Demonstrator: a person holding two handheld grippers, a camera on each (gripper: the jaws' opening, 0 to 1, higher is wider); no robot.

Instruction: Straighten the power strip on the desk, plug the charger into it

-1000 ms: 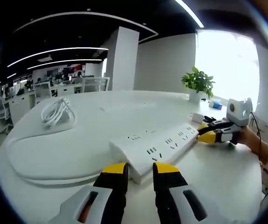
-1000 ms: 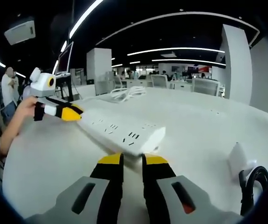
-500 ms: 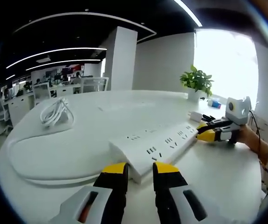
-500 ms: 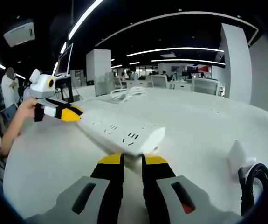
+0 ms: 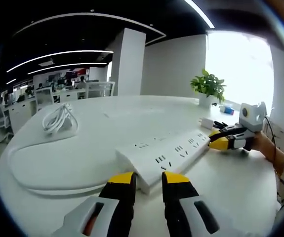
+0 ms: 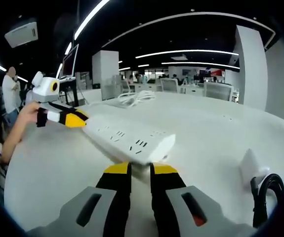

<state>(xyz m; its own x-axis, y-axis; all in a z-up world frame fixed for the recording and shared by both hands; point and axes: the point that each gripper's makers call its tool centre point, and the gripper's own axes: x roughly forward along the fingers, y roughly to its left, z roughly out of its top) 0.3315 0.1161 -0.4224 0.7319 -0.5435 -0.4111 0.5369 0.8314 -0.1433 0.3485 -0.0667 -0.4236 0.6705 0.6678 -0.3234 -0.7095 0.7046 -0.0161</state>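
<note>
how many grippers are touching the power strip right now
2. The left gripper is at the near end of the power strip in the left gripper view; the right gripper is at the opposite end. Jaw contact itself is hard to confirm.

I see a white power strip (image 5: 169, 154) with dark socket slots, lying on a plain white surface (image 5: 107, 128). My left claw (image 5: 147, 178) has yellow tips, black fingers and grey housing with an orange-red bit in a slot. My right claw (image 6: 140, 170) has the same yellow tips over black and grey, with a red-orange patch. In the left gripper view the right claw's far-off tips are yellow and black, with a white body. The coiled cable (image 5: 60, 118) is white. The charger (image 6: 252, 167) is white, its cord (image 6: 265, 197) black. The potted plant (image 5: 210, 88) is green in a white pot.
</note>
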